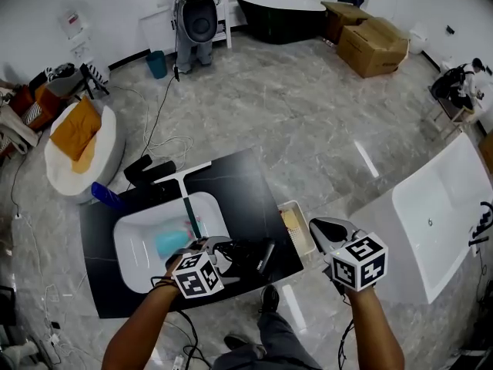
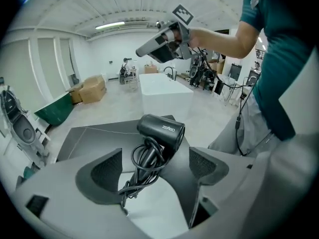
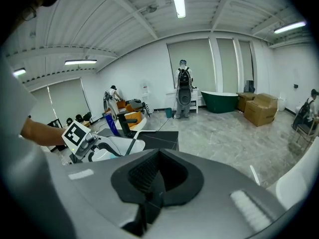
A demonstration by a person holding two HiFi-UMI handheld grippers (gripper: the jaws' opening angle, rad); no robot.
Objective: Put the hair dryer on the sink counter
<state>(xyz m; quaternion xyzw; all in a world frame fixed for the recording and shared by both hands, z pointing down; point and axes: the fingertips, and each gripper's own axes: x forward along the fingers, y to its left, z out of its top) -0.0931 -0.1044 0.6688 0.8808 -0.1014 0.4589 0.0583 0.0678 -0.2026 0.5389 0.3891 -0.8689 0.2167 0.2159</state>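
Note:
The black hair dryer (image 1: pixel 248 254) lies on the black sink counter (image 1: pixel 245 182), just right of the white basin (image 1: pixel 139 237). In the left gripper view the dryer (image 2: pixel 160 131) has its cord wound round the handle and rests on the counter (image 2: pixel 94 134). My left gripper (image 2: pixel 153 169) is open, with the handle lying in the gap and neither pad touching it. In the head view that left gripper (image 1: pixel 218 250) hovers at the basin's front right rim. My right gripper (image 1: pixel 326 230) is held in the air off the counter's right edge. It (image 3: pixel 158 176) is shut on nothing.
A black faucet (image 1: pixel 174 177) and a blue bottle (image 1: pixel 107 196) stand behind the basin. A small tray (image 1: pixel 297 228) sits at the counter's right edge. A white bathtub (image 1: pixel 435 214) is at the right, cardboard boxes (image 1: pixel 373 45) at the back.

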